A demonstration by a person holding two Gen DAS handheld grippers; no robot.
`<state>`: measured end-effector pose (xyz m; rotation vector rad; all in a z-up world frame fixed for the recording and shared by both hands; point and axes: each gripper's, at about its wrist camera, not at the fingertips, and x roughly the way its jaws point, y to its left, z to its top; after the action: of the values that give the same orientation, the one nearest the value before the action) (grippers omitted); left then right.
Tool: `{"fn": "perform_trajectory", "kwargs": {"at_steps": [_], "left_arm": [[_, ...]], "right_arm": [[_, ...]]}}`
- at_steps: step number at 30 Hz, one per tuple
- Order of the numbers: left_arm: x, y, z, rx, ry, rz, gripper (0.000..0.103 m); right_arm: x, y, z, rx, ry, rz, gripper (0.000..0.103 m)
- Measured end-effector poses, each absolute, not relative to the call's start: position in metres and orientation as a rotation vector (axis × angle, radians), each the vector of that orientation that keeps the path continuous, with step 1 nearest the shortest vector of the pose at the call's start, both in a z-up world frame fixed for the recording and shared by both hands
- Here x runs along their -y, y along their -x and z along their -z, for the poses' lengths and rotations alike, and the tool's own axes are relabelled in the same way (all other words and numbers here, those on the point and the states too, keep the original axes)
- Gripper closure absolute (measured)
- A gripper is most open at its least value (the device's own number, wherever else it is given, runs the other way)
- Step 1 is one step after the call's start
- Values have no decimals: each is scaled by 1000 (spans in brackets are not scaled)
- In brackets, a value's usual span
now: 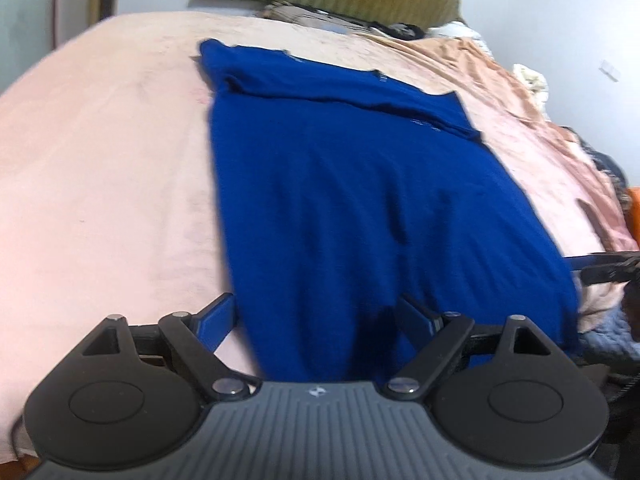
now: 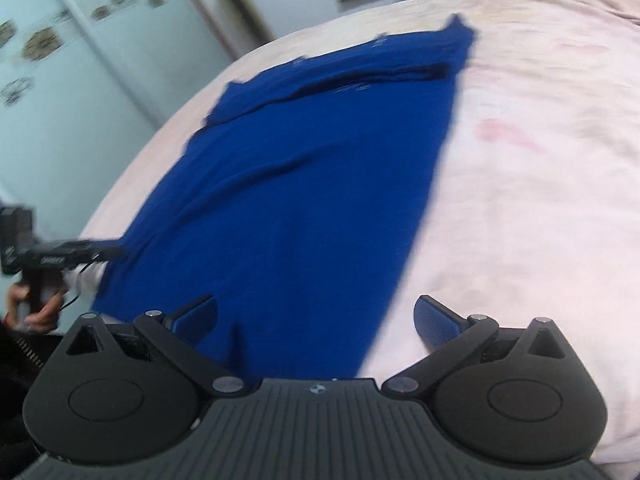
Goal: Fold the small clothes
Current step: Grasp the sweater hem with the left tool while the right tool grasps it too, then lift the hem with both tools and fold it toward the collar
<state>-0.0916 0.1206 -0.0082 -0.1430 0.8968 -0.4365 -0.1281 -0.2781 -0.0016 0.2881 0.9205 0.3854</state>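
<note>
In the left wrist view, we see our left gripper (image 1: 316,316) at the bottom of the frame, jaws spread wide and clamping nothing. The blue shirt (image 1: 352,184) lies flat on the pink bed (image 1: 100,152), filling the centre, its near hem between the fingers. The right gripper (image 1: 612,268) shows at the right edge.

In the right wrist view, our right gripper (image 2: 316,320) has its jaws wide apart, empty. The shirt (image 2: 288,184) spreads across the centre and left. At the left edge a hand (image 2: 40,312) holds the left gripper (image 2: 60,258).
</note>
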Motion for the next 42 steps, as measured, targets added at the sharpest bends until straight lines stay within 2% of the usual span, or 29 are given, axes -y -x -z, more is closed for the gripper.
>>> {"fn": "perform_trajectory", "kwargs": {"at_steps": [5, 12, 14, 15, 16, 17, 19, 20, 23, 25, 27, 35, 42], "left_arm": [[-102, 91, 12, -914, 181, 552, 12], [-74, 88, 13, -933, 206, 625, 12], [-64, 88, 13, -930, 182, 606, 19], [-60, 88, 11, -927, 156, 596, 40], [-55, 89, 11, -928, 127, 583, 58], [-53, 87, 11, -930, 106, 566, 60], [-51, 87, 11, -929, 87, 538, 74], [-52, 87, 11, -931, 90, 530, 76], [-58, 85, 10, -934, 108, 516, 82], [-58, 87, 9, -929, 105, 507, 87], [-59, 89, 6, -921, 110, 498, 88], [-58, 82, -23, -842, 115, 506, 91], [-49, 39, -66, -734, 62, 460, 91]], "right_arm": [[249, 117, 8, -917, -374, -525, 1], [194, 92, 13, -921, -342, -637, 2], [178, 93, 11, -913, -267, -635, 5], [173, 95, 10, -909, -227, -626, 8], [169, 98, 9, -905, -194, -614, 12], [167, 101, 8, -901, -159, -600, 15], [166, 107, 5, -894, -118, -570, 29], [167, 109, 5, -893, -112, -560, 32], [174, 111, 3, -893, -112, -529, 50], [180, 106, 5, -897, -129, -507, 70], [189, 106, 7, -901, -149, -485, 84], [207, 91, -13, -805, -278, -520, 85], [209, 50, -55, -656, -217, -513, 85]]}}
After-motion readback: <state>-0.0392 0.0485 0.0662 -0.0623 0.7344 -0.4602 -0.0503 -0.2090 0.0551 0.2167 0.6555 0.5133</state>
